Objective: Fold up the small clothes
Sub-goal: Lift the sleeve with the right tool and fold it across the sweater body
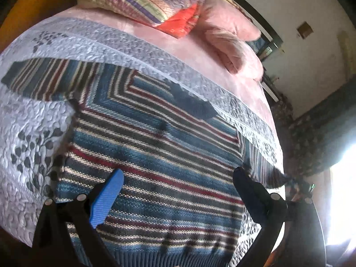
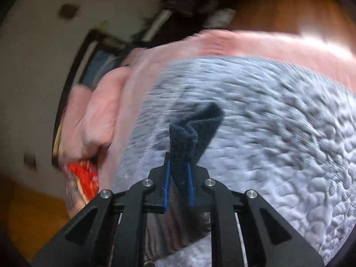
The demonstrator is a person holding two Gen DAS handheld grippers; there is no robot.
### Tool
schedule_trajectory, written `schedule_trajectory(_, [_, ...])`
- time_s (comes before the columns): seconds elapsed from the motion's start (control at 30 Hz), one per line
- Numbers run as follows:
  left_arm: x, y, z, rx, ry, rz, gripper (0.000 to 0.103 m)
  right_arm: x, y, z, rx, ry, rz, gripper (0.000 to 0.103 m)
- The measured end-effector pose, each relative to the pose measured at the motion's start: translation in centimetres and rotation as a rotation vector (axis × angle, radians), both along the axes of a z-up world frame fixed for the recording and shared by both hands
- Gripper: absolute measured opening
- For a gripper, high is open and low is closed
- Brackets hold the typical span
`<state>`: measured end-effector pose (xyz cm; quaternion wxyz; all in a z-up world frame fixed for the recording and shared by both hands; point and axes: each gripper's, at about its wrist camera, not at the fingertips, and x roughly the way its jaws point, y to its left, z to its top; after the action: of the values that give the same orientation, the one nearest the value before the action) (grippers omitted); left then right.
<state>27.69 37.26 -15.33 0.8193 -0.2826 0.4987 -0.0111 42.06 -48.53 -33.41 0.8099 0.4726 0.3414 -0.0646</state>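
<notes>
Blue-padded fingers [image 1: 105, 202] of the left tool [image 1: 175, 200] fill the near edge of the left wrist view, and they stand wide apart, holding nothing, poised just above the lower body of the striped knitted sweater in blue, grey, maroon and cream [image 1: 155, 155]. That sweater lies spread on the grey quilted bedspread with a dark leaf print [image 1: 29, 133], ribbed hem towards the camera, one sleeve stretched out to the far left, dark collar at the far side. Beyond it come a pink blanket [image 1: 200, 51], a striped pastel pillow [image 1: 138, 0] and an orange-red cushion [image 1: 184, 22] at the head of the bed.

Over on the right wrist view, the right tool [image 2: 179, 178] is clamped narrow on a dark navy ribbed cuff [image 2: 193, 124], which stands up, folded, between the blue pads. This view is smeared with motion blur, so I cannot tell how high the sleeve is lifted.

By the look of it, this knit is soft, floppy and fairly thick; it should drape and stretch rather than slip. Ribbed edges, cuff and hem, look like the firmest places to pinch. The left tool's best hold, I'd judge, is the hem corner or side seam, keeping the body flat while the sleeve folds across.
</notes>
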Motion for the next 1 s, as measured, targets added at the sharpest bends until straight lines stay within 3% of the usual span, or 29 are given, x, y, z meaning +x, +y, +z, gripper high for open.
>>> schedule_trajectory(0.1, [0.8, -0.6, 0.3, -0.024, 0.042, -0.058, 0.099, 0.9, 4.5, 4.7, -0.096, -0.066, 0.104, 0.012])
schedule_trajectory(0.23, [1.5, -1.7, 1.3, 0.037, 0.017, -0.122, 0.099, 2.3, 12.2, 9.9, -0.209, -0.135, 0.240, 0.011])
schedule_trajectory(0.37, [2.5, -2.1, 2.0, 0.009, -0.011, -0.150, 0.099, 2.7, 19.0, 12.7, -0.294, -0.184, 0.333, 0.011])
schedule_trajectory(0.5, [3.9, -2.5, 2.3, -0.034, -0.030, -0.189, 0.099, 2.8, 25.6, 13.4, -0.381, -0.208, 0.431, 0.011])
schedule_trajectory(0.7, [7.2, -3.5, 1.7, -0.055, -0.032, -0.245, 0.099, 3.5, 37.3, 9.6, -0.595, -0.156, 0.592, 0.010])
schedule_trajectory(1.0, [12.3, -4.2, -2.9, -0.210, 0.015, -0.242, 0.099, 4.1, 49.3, -2.5, -0.810, 0.017, 0.798, 0.010])
